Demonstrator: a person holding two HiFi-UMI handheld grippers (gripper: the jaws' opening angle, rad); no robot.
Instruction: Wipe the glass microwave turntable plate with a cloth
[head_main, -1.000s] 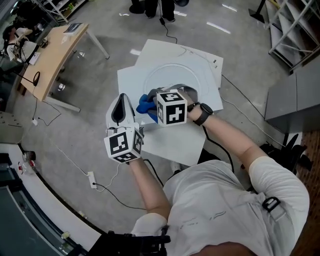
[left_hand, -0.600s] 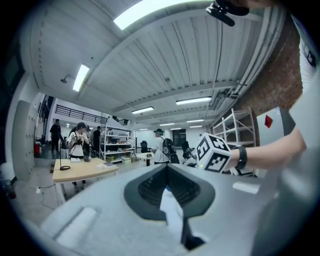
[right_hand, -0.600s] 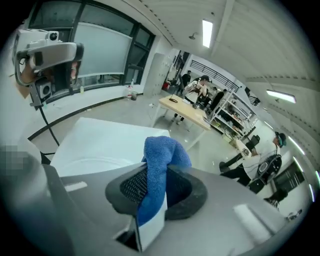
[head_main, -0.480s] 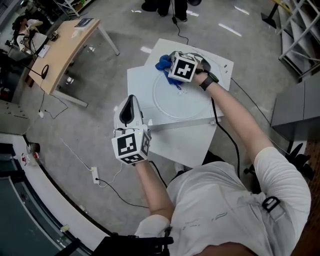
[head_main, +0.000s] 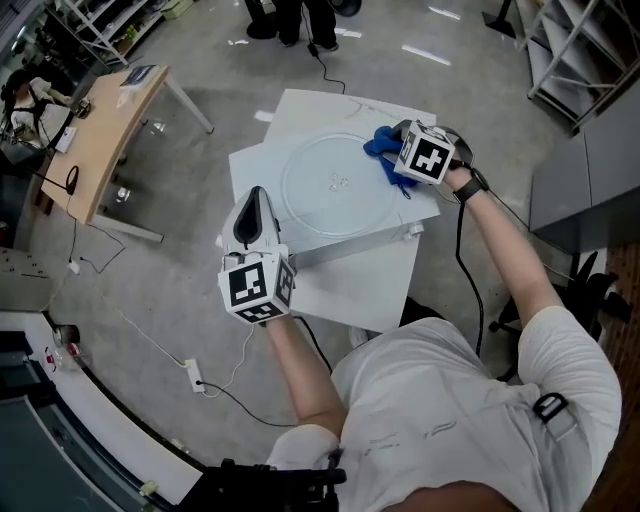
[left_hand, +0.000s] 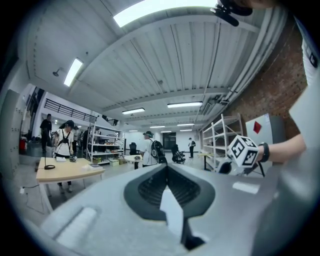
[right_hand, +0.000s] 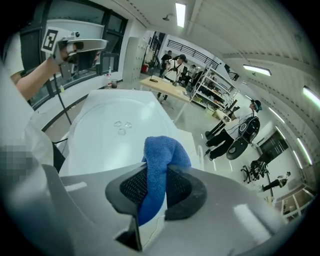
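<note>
Round clear glass turntable plate (head_main: 335, 190): flat on white bench (head_main: 350, 285), upper centre of frame. Crumpled blue cloth (head_main: 382, 143): at plate's upper-right rim, pinched in closed jaws of right gripper (head_main: 398, 160). Left gripper (head_main: 255, 197): left of plate, jaws together, empty.

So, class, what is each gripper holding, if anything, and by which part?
The right gripper pinches the blue cloth by a bunched fold; the left gripper is shut, holding nothing.
</note>
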